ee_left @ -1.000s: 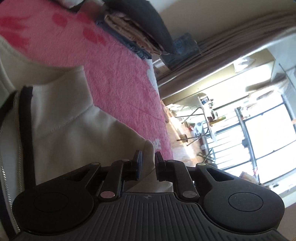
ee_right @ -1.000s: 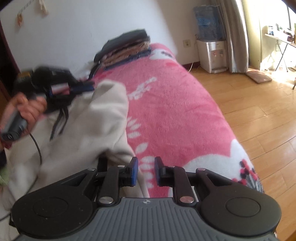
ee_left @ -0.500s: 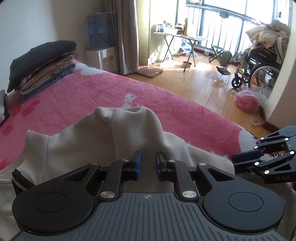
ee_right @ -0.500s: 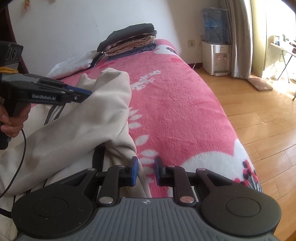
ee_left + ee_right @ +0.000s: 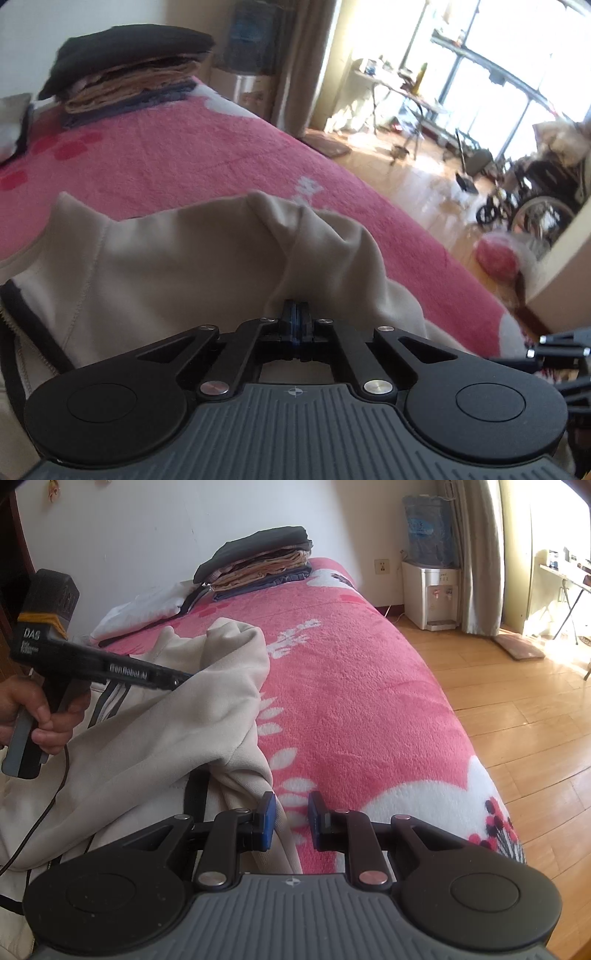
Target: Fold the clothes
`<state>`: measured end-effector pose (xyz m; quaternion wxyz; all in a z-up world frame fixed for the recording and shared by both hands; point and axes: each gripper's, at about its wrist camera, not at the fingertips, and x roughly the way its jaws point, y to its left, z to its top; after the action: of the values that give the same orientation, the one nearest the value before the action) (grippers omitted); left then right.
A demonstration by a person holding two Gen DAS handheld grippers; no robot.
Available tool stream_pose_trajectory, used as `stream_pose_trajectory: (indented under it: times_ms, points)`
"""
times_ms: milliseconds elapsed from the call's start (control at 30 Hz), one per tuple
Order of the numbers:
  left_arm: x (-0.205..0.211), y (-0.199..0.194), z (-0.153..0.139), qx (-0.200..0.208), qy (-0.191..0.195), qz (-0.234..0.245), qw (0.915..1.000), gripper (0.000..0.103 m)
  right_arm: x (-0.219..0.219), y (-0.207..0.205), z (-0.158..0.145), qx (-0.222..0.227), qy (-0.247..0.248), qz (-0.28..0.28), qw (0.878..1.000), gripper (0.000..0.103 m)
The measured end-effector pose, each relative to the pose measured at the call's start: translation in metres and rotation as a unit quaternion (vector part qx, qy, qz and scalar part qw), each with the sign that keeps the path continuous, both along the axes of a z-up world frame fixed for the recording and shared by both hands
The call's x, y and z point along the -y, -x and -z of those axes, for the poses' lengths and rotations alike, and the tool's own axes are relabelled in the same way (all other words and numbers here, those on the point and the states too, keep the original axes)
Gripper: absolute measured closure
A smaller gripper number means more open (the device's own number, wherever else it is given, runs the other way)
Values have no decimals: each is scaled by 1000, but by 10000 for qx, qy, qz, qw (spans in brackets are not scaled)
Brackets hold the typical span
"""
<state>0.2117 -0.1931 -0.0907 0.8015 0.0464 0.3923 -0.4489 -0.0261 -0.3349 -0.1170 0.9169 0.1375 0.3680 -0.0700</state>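
Note:
A cream zip jacket (image 5: 159,731) with dark trim lies crumpled on the pink blanket (image 5: 354,701) of the bed. My left gripper (image 5: 295,317) is shut on a raised fold of the jacket (image 5: 207,254); the right wrist view shows it (image 5: 181,677) pinching the cloth and lifting it. My right gripper (image 5: 291,819) is open and empty, low over the jacket's near edge, its left finger close to the cloth.
A stack of folded clothes (image 5: 258,565) sits at the far end of the bed, beside a white pillow (image 5: 144,609). Right of the bed is a wooden floor (image 5: 517,716) with a water dispenser (image 5: 430,590). A wheelchair (image 5: 532,199) stands by the window.
My left gripper has swung upright from a tilted pose and closed on a fold of the jacket. My right gripper has stayed open in much the same place.

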Motion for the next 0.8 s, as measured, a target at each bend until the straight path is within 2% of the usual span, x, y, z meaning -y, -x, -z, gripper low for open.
stream_pose_trajectory:
  times_ms: [67,167,200,267,367,400,433,467,533,600,733,800]
  points:
    - [-22,-13,-10,-284,492,-592,9966,103,0,0,0,0,23,-14,10000,83]
    - [-56,-31,-20,-742,1061,-1249,9837,103,0,0,1,-5,40,-20,10000,83]
    - [-61,-33,-23,-803,1094,-1256,9828,103,0,0,1,-7,45,-23,10000,83]
    - [-57,-30,-29,-778,956,-1078,9865,103,0,-1,1,-8,54,-26,10000,83]
    - [-27,-7,-38,-60,488,-524,9974,102,-1,-1,2,-12,74,-23,10000,83]
    - [-14,2,-41,220,296,-276,9989,95,-1,-1,2,-12,82,-19,10000,83]
    - [-1,13,-41,590,85,-27,9982,88,-2,-1,2,-13,90,-11,10000,83]
    - [13,24,-41,958,-127,222,9951,86,-2,-1,2,-13,100,-5,9999,83]
    - [39,41,-41,1705,-572,799,9804,85,-3,-1,2,-12,125,-3,9999,83]
    - [60,52,-38,2236,-921,1375,9605,85,-3,-1,2,-10,138,-9,9999,83]
    - [87,53,-24,2576,-1593,2254,9260,82,-2,-1,2,-3,109,-23,9999,83]
    - [93,45,-21,2434,-1751,2474,9213,82,0,-1,2,2,73,-29,10000,83]
